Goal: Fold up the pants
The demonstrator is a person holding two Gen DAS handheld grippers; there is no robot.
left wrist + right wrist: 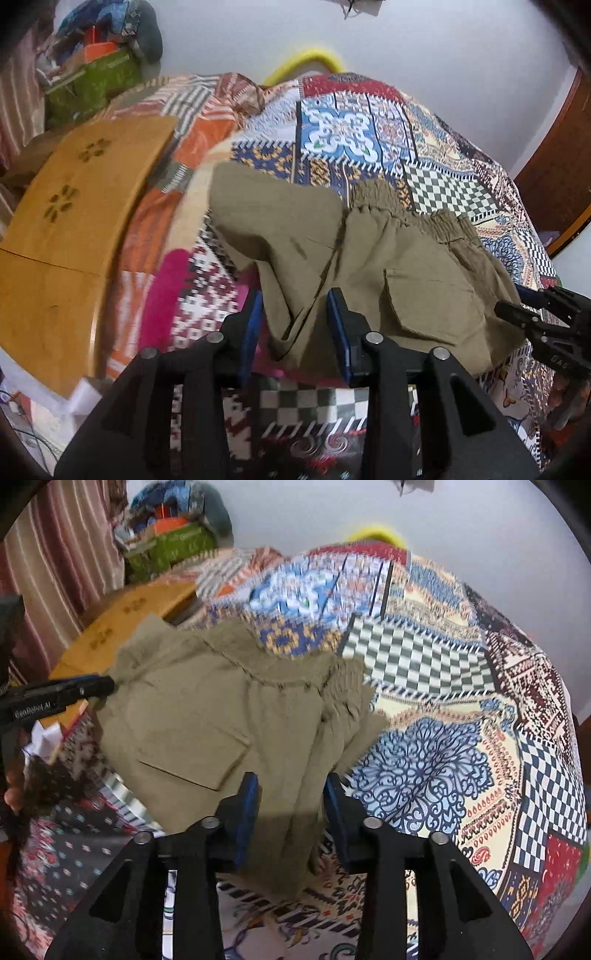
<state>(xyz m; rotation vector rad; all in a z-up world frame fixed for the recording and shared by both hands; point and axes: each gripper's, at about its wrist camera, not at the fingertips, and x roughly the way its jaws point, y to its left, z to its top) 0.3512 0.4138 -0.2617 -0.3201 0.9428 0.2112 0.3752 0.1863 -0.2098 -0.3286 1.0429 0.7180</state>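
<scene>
Pants [369, 266] — olive-khaki, already doubled into a compact stack — lie on the patchwork bedspread [351, 136], near its front edge. In the left wrist view the elastic waistband [417, 214] sits at about 1 o'clock from the stack's middle, and a patch pocket [432, 306] faces up at about 4 o'clock. A wooden board [74, 221] rests off at 9 o'clock, touching the bedspread's side.

Left gripper [295, 325]: blue pads spread, with the near hem of the fabric lying between them. A gap shows on both sides of the cloth, so nothing is pinched. Right gripper [290, 812]: same condition — pads apart, a folded edge of the pants running down between them, loose, not clamped. In the right view the left gripper's tip shows at 9 o'clock, at the stack's edge; in the left view the right gripper appears at 3 o'clock, at the opposite edge.

Reading: each gripper straddles one near corner, so the two bracket the stack's width. This placement suits laying a fold down evenly, both corners landing together so the layers stay square. Jaws spread with cloth between them suggests the fold is being set down and let go, though a fresh pinch cannot be ruled out.

Progress judged well along; the stack looks roughly rectangular, with some rumpling near the waistband. The right view is blurred, so fine creases are uncertain.
</scene>
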